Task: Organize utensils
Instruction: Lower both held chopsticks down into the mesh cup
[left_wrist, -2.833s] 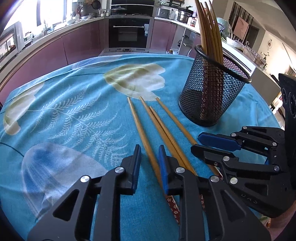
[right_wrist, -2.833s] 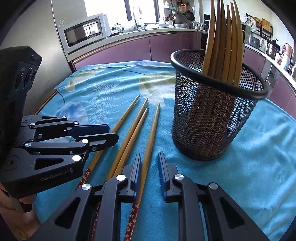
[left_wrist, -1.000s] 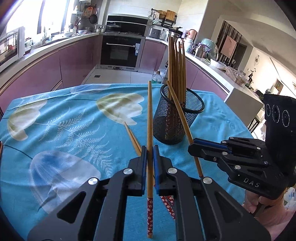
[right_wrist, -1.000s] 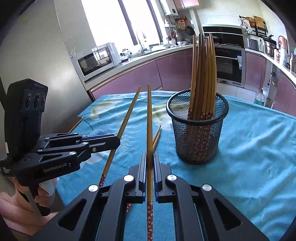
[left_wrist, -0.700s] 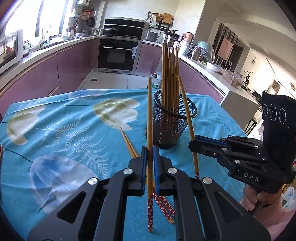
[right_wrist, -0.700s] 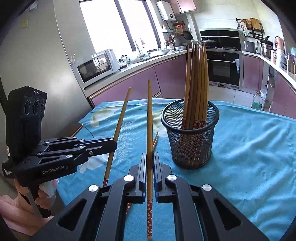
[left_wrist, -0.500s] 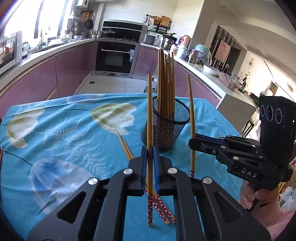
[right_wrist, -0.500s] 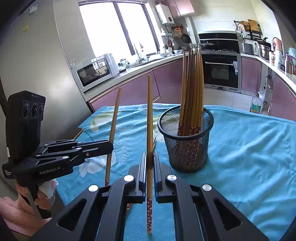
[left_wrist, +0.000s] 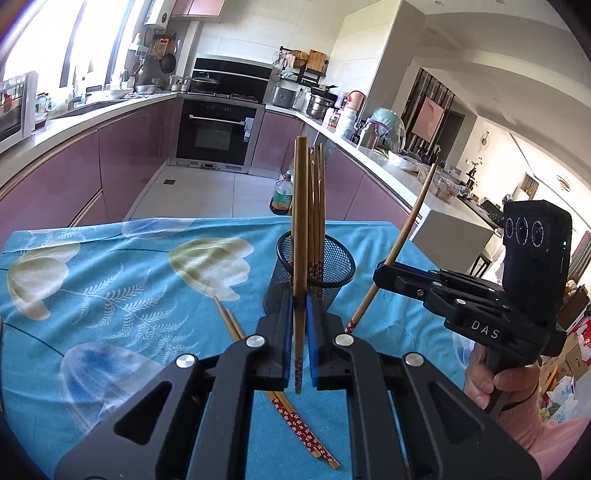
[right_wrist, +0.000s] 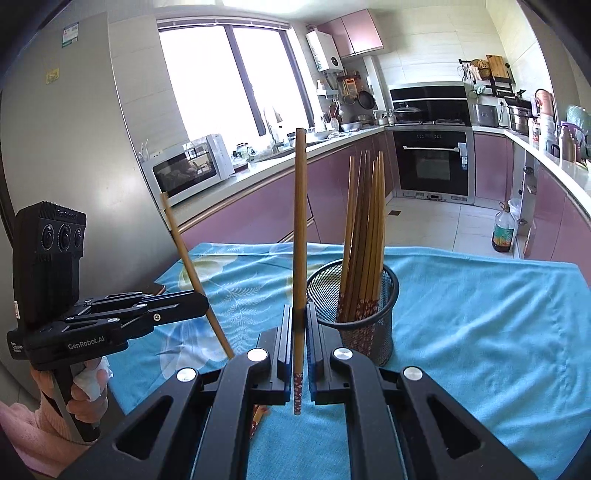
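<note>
My left gripper (left_wrist: 298, 306) is shut on a wooden chopstick (left_wrist: 300, 221) and holds it upright above the table. My right gripper (right_wrist: 299, 314) is shut on another chopstick (right_wrist: 300, 221), also upright. The right gripper shows in the left wrist view (left_wrist: 384, 275) with its chopstick (left_wrist: 410, 225) tilted. The left gripper shows in the right wrist view (right_wrist: 199, 301) with its chopstick (right_wrist: 192, 269) tilted. A black mesh holder (left_wrist: 334, 258) with several chopsticks stands ahead; it also shows in the right wrist view (right_wrist: 384, 295). Two chopsticks (left_wrist: 236, 328) lie on the blue tablecloth (left_wrist: 110, 280).
The round table carries a blue floral cloth (right_wrist: 480, 314). Purple kitchen cabinets (left_wrist: 110, 162), an oven (left_wrist: 216, 133) and a microwave (right_wrist: 188, 170) stand beyond it. A bottle (right_wrist: 503, 230) stands on the floor.
Both grippers closed on chopsticks from the table and lifted them well above it. The holder now looks smaller and farther below. The right chopstick tilted outward.
</note>
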